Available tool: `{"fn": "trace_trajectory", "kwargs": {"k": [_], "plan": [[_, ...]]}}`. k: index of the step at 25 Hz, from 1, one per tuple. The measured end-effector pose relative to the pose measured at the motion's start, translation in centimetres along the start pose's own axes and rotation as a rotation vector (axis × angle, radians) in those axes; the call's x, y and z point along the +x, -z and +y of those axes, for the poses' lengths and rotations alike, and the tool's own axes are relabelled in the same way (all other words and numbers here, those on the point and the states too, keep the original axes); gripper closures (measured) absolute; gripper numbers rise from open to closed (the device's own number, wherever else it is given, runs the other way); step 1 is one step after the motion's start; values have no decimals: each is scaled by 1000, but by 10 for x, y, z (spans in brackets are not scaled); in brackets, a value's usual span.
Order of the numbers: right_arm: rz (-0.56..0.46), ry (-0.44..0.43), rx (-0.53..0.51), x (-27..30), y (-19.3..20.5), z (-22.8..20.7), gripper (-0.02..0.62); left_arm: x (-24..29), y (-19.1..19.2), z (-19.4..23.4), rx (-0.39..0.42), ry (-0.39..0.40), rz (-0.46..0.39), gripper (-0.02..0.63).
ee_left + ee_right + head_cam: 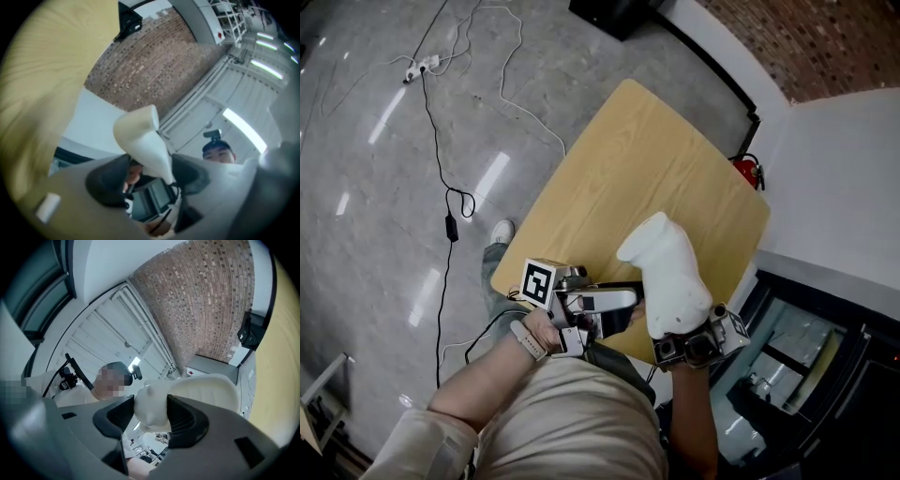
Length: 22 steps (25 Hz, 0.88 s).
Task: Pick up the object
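Grey polished floor (375, 187) spreads beneath a light wooden table (619, 169). Above the table's near edge, clear of its top, hangs the white object (667, 272), bulky and rounded. The right gripper (151, 416) is clenched on its lower end. The left gripper (150, 179) stands released, its jaws wide apart with a narrow part of the object between them.

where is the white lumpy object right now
In the head view, the white lumpy foam-like object sits lower centre-right, held over the near edge of the light wooden table in the jaws of the right gripper, with the open left gripper close on its left.
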State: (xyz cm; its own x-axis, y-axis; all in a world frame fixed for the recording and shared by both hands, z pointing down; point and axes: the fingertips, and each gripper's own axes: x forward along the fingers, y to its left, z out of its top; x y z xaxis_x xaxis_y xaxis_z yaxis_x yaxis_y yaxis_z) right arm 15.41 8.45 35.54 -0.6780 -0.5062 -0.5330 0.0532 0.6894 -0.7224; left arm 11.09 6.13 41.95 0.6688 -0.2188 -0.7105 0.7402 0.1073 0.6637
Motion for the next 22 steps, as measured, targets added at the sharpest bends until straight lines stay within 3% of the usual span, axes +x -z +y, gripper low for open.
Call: {"fn": "trace_trajectory", "kwargs": {"k": [3,6,14,17,22], "plan": [[52,-44,-35,16,0,7,373,3,0,-1,-35,27,7,330],[135,-75,-55,26,6,9,373,5,4,-9,-60,77,69,330],[338,-129,-126,41,27,17,373,6,-2,-27,32,115,82,342],[351,-163,-135,44,28,25,373,6,5,-31,43,142,128,343],[281,-194,-156,48,17,34,373,19,7,-37,41,141,194,347]]}}
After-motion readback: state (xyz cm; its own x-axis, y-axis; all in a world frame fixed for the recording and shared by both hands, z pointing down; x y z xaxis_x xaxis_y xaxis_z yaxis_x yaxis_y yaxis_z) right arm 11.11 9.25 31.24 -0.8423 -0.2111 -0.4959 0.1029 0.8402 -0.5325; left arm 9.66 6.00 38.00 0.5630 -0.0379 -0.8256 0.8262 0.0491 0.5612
